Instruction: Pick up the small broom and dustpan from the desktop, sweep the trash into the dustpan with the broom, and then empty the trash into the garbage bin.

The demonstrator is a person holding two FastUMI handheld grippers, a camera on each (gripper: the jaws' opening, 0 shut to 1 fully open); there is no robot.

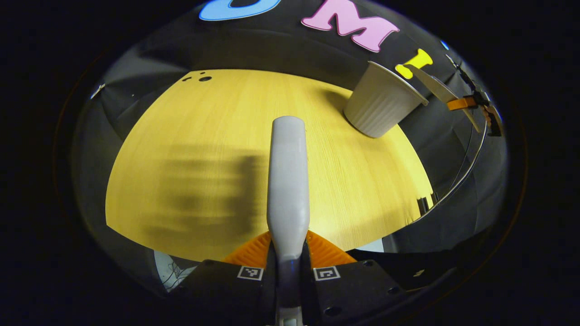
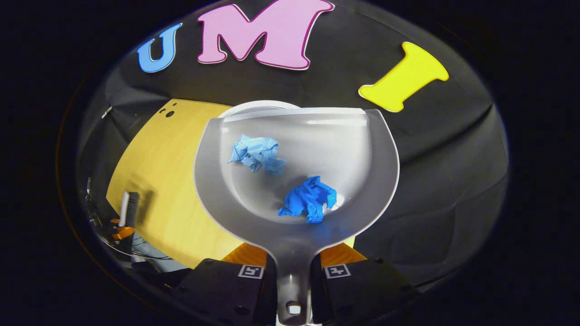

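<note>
Desktop (image 1: 190,149) swept. Garbage bin (image 1: 380,102) at 1 o'clock in left gripper view. Dustpan (image 2: 297,181), right gripper (image 2: 293,265) clamped on its handle, held level over what looks like the bin rim, keeping two crumpled blue paper wads (image 2: 258,154) in. Left gripper (image 1: 288,267) clamped on broom handle (image 1: 287,181), parked clear.

no readable text, label, brand or number on anything here.
</note>
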